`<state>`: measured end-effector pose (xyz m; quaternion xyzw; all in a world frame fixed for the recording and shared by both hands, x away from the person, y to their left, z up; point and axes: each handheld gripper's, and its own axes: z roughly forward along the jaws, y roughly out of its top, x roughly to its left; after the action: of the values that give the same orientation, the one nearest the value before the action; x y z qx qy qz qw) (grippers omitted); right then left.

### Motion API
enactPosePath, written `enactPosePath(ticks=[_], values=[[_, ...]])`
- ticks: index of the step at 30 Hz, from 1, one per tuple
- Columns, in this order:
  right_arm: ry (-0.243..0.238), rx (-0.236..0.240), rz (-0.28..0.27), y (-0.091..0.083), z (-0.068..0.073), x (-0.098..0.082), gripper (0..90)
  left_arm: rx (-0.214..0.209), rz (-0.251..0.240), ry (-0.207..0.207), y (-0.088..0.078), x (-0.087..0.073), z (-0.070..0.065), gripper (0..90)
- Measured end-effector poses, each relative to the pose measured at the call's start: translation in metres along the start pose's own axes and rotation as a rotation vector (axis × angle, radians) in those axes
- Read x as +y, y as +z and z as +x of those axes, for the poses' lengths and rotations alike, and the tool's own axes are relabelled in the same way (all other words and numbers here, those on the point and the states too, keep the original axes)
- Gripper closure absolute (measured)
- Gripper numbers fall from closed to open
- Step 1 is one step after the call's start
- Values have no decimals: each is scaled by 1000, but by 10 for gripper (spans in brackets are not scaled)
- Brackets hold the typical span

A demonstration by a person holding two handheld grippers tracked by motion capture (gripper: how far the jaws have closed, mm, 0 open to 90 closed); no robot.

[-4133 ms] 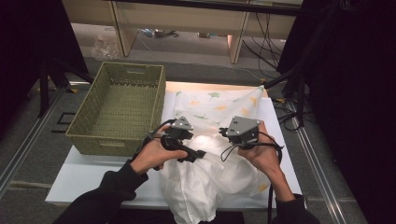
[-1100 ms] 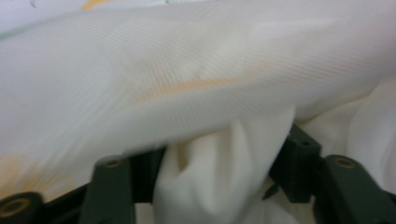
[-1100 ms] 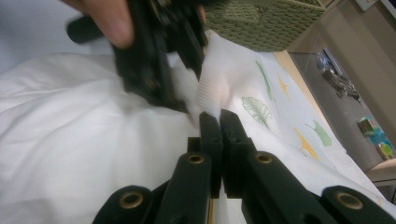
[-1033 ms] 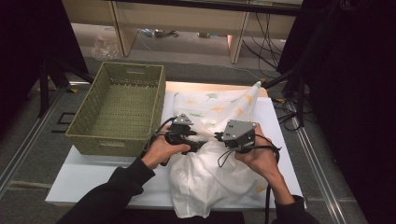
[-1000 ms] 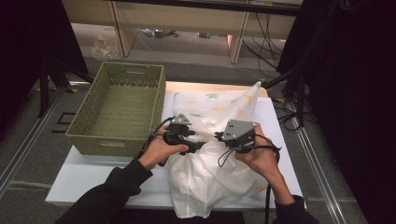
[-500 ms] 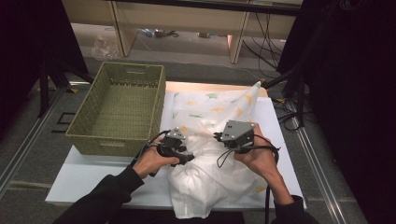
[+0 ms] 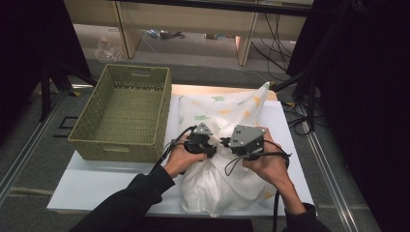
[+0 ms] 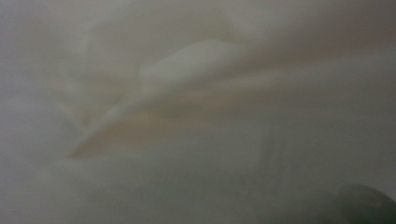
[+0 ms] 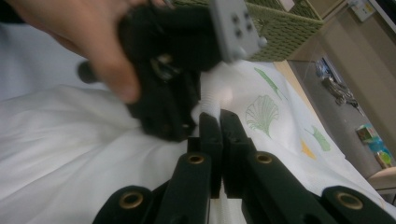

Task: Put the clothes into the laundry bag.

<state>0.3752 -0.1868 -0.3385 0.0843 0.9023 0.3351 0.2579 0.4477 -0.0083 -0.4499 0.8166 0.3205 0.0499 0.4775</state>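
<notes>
A white cloth (image 7: 217, 183) with leaf prints lies bunched on the white table (image 7: 96, 183). Both grippers meet on it at mid-table. My right gripper (image 7: 228, 144) is shut on a thin fold of the cloth (image 9: 70, 140), which shows between its jaws (image 9: 218, 119). My left gripper (image 7: 212, 151) sits just left of it, tips buried in the fabric. Its jaws have just been closing, with cloth (image 8: 187, 70) pressed up against its camera and a white ridge bunched at its tips (image 9: 173, 126).
A green wicker basket (image 7: 121, 147) stands on the table's left half, touching the cloth's left edge; its wall (image 9: 280, 28) also shows in the right gripper view. Bare white table lies in front of the basket. Cables trail on the floor at the right.
My left hand dipped toward the near edge, then came in against the right gripper on the cloth. The right hand has stayed put. The cloth is more bunched than before.
</notes>
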Motion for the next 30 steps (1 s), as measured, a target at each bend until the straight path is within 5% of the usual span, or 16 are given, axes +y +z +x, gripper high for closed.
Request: enactPosePath(ticks=[4,7,12,14,17,18,20,25,27,29,30], values=[[-22,6,15,3,-1,-2,900,-12,5,-67,-4,-6,8,648],[9,-1,24,5,-3,-8,900,7,40,0,-25,-8,6,480],[22,-12,23,3,-7,-11,900,13,1,14,-70,-11,-2,316],[6,-7,18,3,-8,-11,900,-24,11,20,-83,-15,-7,282],[8,-12,18,3,-8,-12,900,-57,57,-5,-89,-26,-23,215],[9,-13,18,4,-8,-12,900,-70,59,51,-85,-29,-25,205],[8,-10,20,4,-8,-11,900,-71,95,78,-75,-33,-31,175],[4,-11,21,5,-7,-10,900,-94,91,90,-35,-35,-32,219],[20,-10,30,5,-5,-10,900,-143,83,129,-25,-32,-31,413],[14,-10,28,5,-5,-10,900,-168,53,97,-20,-29,-33,644],[13,-10,28,5,-5,-10,900,-167,47,109,-19,-27,-33,688]])
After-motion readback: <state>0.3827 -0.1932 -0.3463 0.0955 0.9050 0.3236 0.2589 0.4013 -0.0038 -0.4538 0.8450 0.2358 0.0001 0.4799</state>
